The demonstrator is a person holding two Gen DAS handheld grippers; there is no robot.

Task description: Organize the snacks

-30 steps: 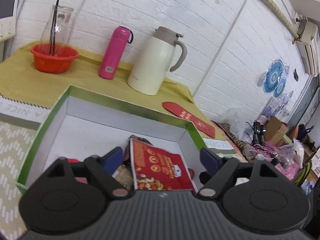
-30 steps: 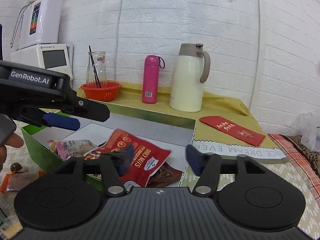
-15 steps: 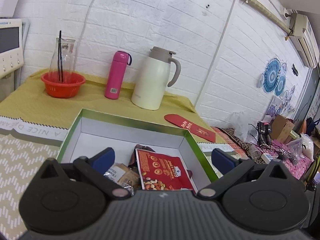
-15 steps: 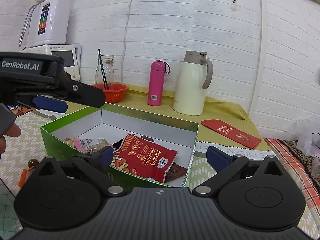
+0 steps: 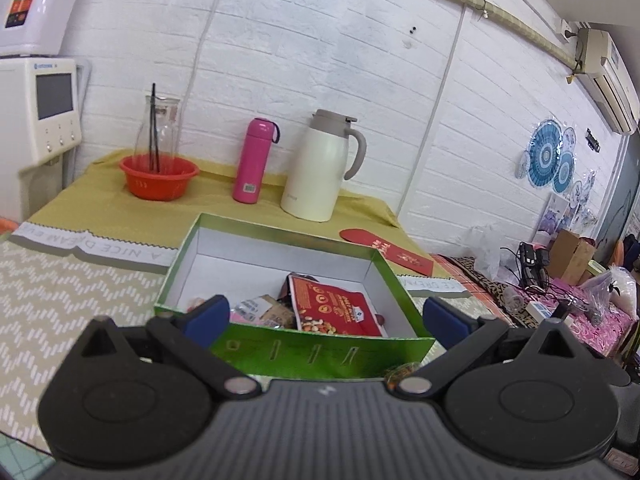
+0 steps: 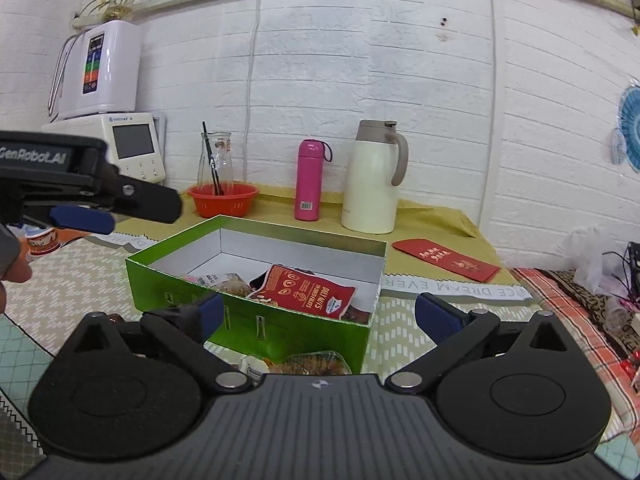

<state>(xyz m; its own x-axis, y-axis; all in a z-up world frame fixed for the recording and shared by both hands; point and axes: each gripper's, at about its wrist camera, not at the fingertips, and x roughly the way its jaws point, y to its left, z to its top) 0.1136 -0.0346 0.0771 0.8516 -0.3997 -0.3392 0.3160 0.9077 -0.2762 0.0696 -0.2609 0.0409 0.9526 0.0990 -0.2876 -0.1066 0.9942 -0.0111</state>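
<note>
1. The left tool [image 5: 324,316] is spread wide and grasps nothing, above the near wall of the green box [image 5: 320,354].
2. The right tool [image 6: 318,316] is likewise released and bare, facing the box's corner.
3. In the box the red nut packet [image 6: 306,290] lies toward 3 o'clock, smaller snack packs [image 5: 260,310] at its 9 o'clock.
4. At 12 o'clock on the counter [image 5: 100,208] stand the pink bottle [image 5: 254,160] and white jug [image 5: 320,166].

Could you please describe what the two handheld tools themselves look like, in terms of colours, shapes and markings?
Both match. The right tool has a ribbed dark-grey body, two round black discs with triangular cut-outs, black link arms on silver pivot pins, and blue fingertips. The left tool shows the same build; seen side-on, its black housing carries white "GenRobot.AI" lettering. No cables or sleeves are visible.
</note>
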